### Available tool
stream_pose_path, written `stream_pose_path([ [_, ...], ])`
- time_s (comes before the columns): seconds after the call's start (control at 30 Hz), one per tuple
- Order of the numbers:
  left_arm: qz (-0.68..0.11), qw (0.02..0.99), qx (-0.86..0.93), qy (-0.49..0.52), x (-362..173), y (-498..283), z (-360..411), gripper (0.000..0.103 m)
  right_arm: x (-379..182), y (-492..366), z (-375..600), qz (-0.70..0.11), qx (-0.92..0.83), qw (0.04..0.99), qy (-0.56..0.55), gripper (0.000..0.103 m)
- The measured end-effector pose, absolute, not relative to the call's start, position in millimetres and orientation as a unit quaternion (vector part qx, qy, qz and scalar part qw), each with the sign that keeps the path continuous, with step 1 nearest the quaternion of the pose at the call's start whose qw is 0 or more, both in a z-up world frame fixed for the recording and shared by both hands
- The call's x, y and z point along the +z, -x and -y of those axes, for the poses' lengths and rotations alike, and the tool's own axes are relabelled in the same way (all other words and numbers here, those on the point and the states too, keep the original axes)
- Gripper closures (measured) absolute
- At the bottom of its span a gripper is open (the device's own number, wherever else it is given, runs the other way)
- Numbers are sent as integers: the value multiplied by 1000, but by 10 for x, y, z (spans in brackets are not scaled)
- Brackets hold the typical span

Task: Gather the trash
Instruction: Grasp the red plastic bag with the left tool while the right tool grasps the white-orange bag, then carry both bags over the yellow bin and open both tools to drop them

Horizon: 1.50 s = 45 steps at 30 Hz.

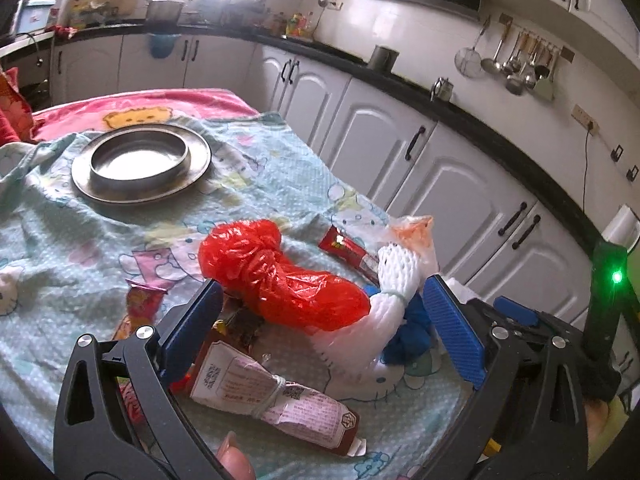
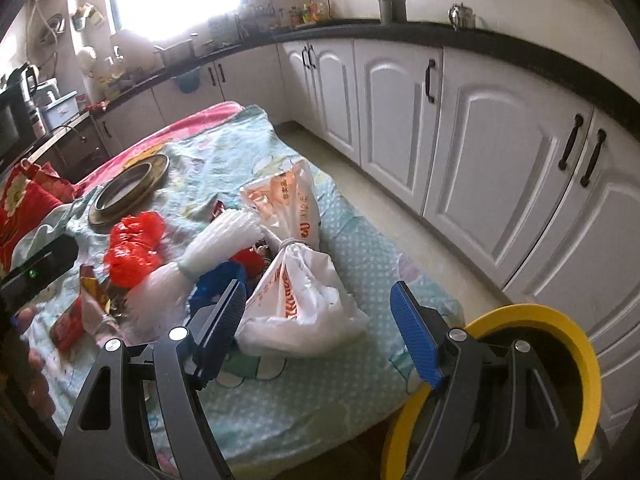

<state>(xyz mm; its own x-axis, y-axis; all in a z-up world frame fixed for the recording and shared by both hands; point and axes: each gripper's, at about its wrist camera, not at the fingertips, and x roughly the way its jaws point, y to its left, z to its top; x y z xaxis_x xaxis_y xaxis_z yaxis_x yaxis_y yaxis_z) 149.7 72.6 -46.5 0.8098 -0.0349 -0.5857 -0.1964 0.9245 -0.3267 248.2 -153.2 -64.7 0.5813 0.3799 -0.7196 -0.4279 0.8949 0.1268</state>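
Note:
Trash lies heaped on a table under a light blue cartoon cloth [image 1: 60, 240]. In the left wrist view a crumpled red plastic bag [image 1: 280, 276], a white foam net [image 1: 388, 292], a blue bag [image 1: 416, 328] and a rolled printed wrapper [image 1: 276, 396] lie between the wide-apart pads of my left gripper [image 1: 322, 292], which is open and grips nothing. In the right wrist view my right gripper [image 2: 320, 290] is open just above a knotted white plastic bag [image 2: 304, 300]; its pads stand clear of the bag's sides. The red bag [image 2: 134, 248] and foam net [image 2: 216, 248] lie left of it.
A metal plate with a bowl [image 1: 140, 160] sits at the far end of the table. A yellow-rimmed bin [image 2: 560, 328] stands at the table's near right corner. White cabinets [image 2: 480, 140] line the right side across a strip of floor. Red wrappers [image 1: 348, 248] lie among the trash.

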Motion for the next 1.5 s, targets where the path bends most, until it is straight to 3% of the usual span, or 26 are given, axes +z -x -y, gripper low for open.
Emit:
stream_pose_path([
  [0.2,-331,925,51,179,-576,-1664,-693,17,-791,-2602,1535,-425,234,875,-2,32],
  [0.3,-341,920,55,183,-639,-1714,-702,23,-858,-2616,1524,-435,247,866,-9,38],
  [0.43,-349,918,56,181,-690,-1740,-700,41,-880,-2618,1576,-433,247,867,-27,49],
  [0.5,-353,916,53,183,-709,-1749,-695,53,-895,-2627,1600,-438,248,864,-34,72],
  [0.63,-357,915,49,181,-731,-1738,-673,82,-903,-2613,1676,-436,250,863,-53,75],
  [0.77,-352,917,42,185,-717,-1703,-677,93,-851,-2563,1693,-424,251,868,-55,82],
  [1.03,-314,929,38,190,-517,-1561,-727,99,-666,-2445,1783,-391,250,885,-42,83],
  [1.5,-277,946,5,168,-171,-1359,-517,100,-355,-2213,1973,-357,268,894,-45,83],
])
